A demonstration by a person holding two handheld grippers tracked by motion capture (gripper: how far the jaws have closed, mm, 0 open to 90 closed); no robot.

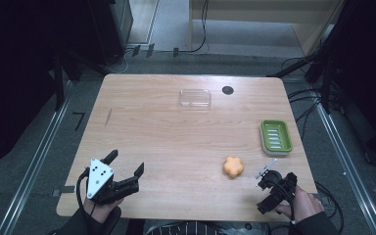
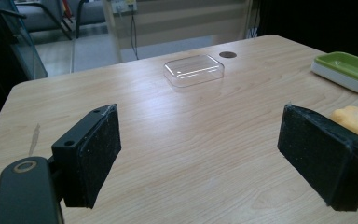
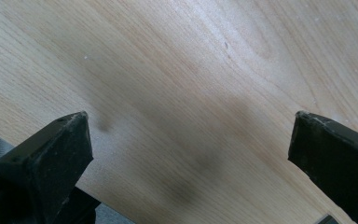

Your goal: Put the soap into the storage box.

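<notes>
Looks like nothing's started yet: left gripper [image 1: 126, 170] and right gripper [image 1: 269, 177] both have fingers wide open and empty, orange sponge [image 1: 233, 167] sitting untouched on the desk [image 1: 147, 127] near the green soap dish [image 1: 276, 137].

In the left gripper view, a black jaw hides most of the orange sponge [image 2: 356, 120], and the picture's right edge cuts off the green soap dish [image 2: 349, 70] near the table's right edge.
</notes>
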